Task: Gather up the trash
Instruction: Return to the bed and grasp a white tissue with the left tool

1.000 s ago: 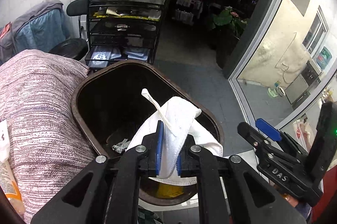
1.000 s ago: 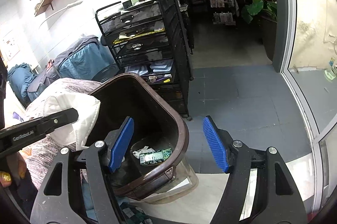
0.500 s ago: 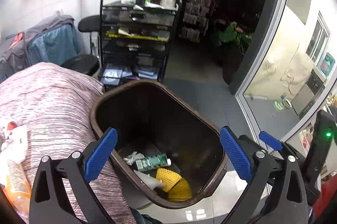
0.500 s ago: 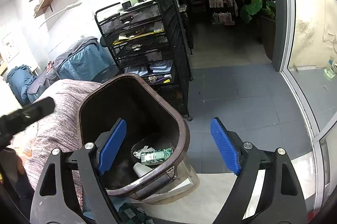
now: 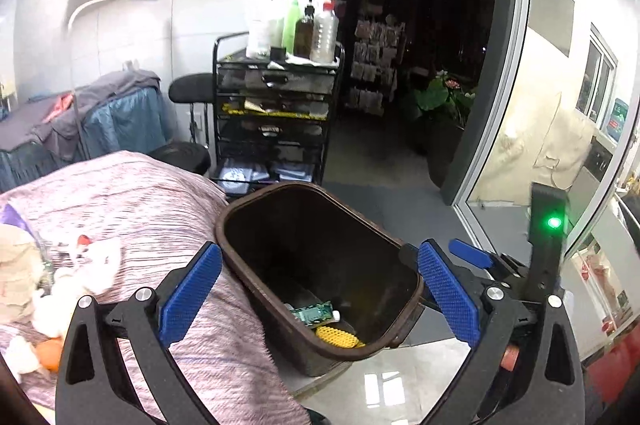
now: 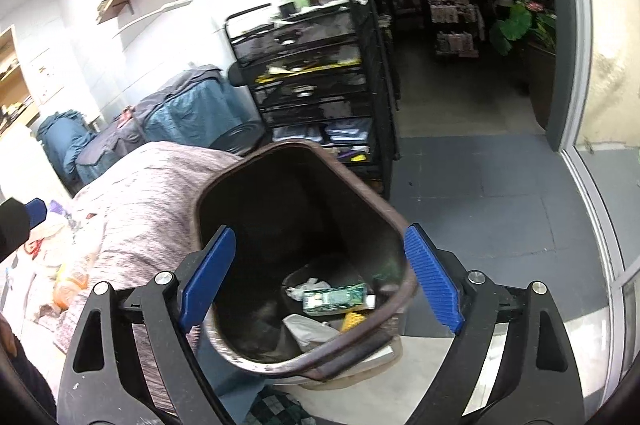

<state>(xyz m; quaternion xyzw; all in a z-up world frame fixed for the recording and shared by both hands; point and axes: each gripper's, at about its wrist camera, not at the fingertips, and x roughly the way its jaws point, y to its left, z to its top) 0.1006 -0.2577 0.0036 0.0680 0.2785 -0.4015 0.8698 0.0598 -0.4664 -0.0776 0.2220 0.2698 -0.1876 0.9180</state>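
Looking through my left wrist camera, I see my left gripper (image 5: 316, 299) spread wide and holding nothing, hanging over the brown trash bin (image 5: 256, 203), which stands on the floor just right of the bed with the striped pink cover (image 5: 132, 201). On that cover, at the near left, some trash waits: white crumpled tissues (image 5: 90, 271) and an orange piece (image 5: 50, 353) that I cannot identify. I judge the tissues to be very light and soft, so they will squash between the pads; I would pinch them in the thickest bunch, not at a loose edge that could tear or slip. In the right wrist view, my right gripper (image 6: 320, 283) is also fully open and empty, directly above the bin's mouth. Inside the bin lie a green wrapper (image 6: 334, 299), a yellow mesh piece (image 6: 352, 321) and a white crumpled thing (image 6: 310, 331). At the far left the tip of my other gripper shows beside the bed clutter.
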